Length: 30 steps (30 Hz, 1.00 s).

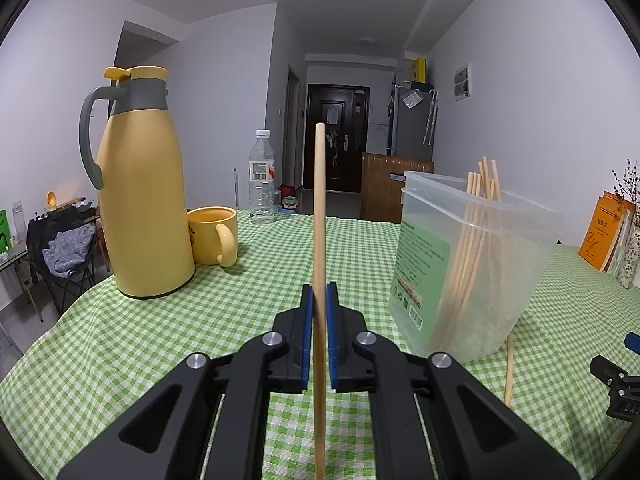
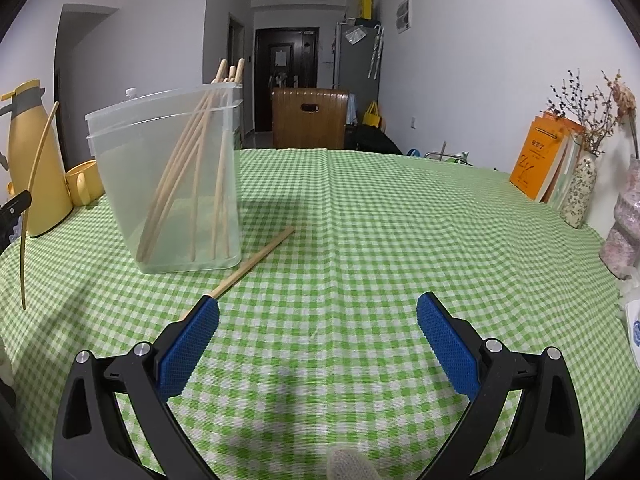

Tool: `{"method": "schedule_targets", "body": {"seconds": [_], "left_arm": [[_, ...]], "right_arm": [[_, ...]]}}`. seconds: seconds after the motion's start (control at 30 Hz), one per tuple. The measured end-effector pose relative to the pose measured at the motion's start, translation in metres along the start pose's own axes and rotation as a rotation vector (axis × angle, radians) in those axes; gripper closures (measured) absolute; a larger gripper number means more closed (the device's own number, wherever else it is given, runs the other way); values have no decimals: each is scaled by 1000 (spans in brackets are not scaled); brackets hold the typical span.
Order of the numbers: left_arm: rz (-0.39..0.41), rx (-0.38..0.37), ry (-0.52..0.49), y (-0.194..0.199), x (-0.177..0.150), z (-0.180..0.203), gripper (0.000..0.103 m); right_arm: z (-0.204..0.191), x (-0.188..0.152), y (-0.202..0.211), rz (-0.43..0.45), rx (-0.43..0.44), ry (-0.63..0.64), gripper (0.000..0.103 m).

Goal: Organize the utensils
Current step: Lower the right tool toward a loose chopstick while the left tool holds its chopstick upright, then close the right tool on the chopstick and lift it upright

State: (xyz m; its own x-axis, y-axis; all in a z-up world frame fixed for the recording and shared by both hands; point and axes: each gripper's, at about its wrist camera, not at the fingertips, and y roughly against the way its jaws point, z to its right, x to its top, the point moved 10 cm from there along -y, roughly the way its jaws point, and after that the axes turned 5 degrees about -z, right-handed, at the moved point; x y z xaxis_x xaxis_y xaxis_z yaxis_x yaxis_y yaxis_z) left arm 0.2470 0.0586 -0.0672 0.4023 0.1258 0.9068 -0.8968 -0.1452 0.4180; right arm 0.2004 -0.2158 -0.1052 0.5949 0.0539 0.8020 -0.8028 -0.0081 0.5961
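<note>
The widest free room is the bare checked cloth of the bench ahead of the right gripper, open through the middle and far to the back edge. To its left the clear tub stands upright, open-topped, with sticks leaning inside and poking above its rim. One loose chopstick lies on the cloth at the tub's foot, beside the left finger. Books and a vase line the right edge. From the left wrist view, a flask and mug block the left; open cloth runs between mug and tub.
</note>
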Motion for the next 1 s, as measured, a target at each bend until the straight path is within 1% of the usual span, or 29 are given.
{"method": "schedule_targets", "body": {"seconds": [0.27,0.4,0.53,0.57,0.63,0.7,0.73,0.83,0.9,1.0], "left_arm": [[7,-12,-1,4,2,1,99],[9,-16,-2,6,3,2,99],[15,-20,4,10,5,1,99],[17,-21,5,12,6,1,99],[22,-25,6,14,6,1,99],[25,-31,6,15,7,1,99],[26,-33,6,16,7,1,99],[30,-40,9,17,8,2,99],[36,-46,12,20,9,2,99],[43,-53,17,23,10,3,99]], "right_arm": [[-12,14,-6,-60,35,-11,8],[-23,23,-12,-109,87,-6,8],[-31,32,-20,-157,117,-4,8],[-32,35,-23,-175,129,-9,11],[-36,37,-30,-209,148,-17,45],[-39,38,-41,-272,180,-38,51],[-43,38,-47,-301,200,-45,57],[-54,35,-64,-404,244,-70,72],[-62,26,-76,-475,260,-91,76],[-71,17,-87,-535,243,-98,76]]}}
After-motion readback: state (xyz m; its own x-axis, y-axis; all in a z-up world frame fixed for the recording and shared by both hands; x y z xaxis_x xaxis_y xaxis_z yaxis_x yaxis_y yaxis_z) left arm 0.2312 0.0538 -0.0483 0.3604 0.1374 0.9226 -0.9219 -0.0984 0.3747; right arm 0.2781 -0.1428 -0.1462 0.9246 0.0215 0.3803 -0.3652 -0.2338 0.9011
